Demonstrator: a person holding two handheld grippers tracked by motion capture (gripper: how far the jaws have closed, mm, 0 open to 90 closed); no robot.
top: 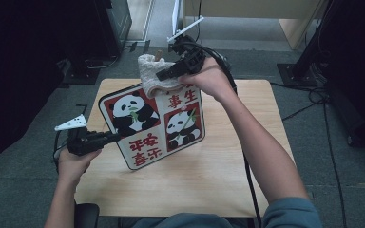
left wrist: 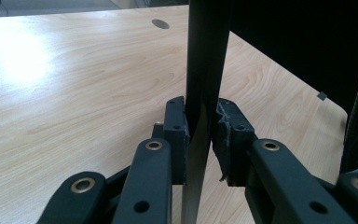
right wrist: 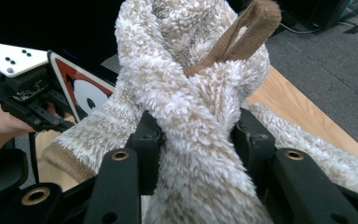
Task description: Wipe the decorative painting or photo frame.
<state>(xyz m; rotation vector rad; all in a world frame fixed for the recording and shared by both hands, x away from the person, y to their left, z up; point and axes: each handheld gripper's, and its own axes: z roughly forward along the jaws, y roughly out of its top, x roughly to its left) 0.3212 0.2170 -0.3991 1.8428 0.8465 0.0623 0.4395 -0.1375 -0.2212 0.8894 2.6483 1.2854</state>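
A square panda sign board [top: 154, 124] with red panels and red characters stands tilted on the wooden table [top: 218, 175]. My left gripper [top: 115, 137] is shut on its left edge; in the left gripper view the board's thin dark edge [left wrist: 205, 70] runs up between the pads [left wrist: 177, 126]. A fluffy cream cloth [top: 153, 73] with a tan loop [right wrist: 242, 35] rests against the board's top edge. My right gripper [top: 164, 74] is shut on the cloth [right wrist: 191, 116], its jaws pressing into the bunched pile.
The table is small and light wood, with grey carpet all around. Dark equipment stands at the left and right. Black cables [top: 313, 99] trail over the floor on the right. A round hole [left wrist: 160, 24] marks the tabletop near its far edge.
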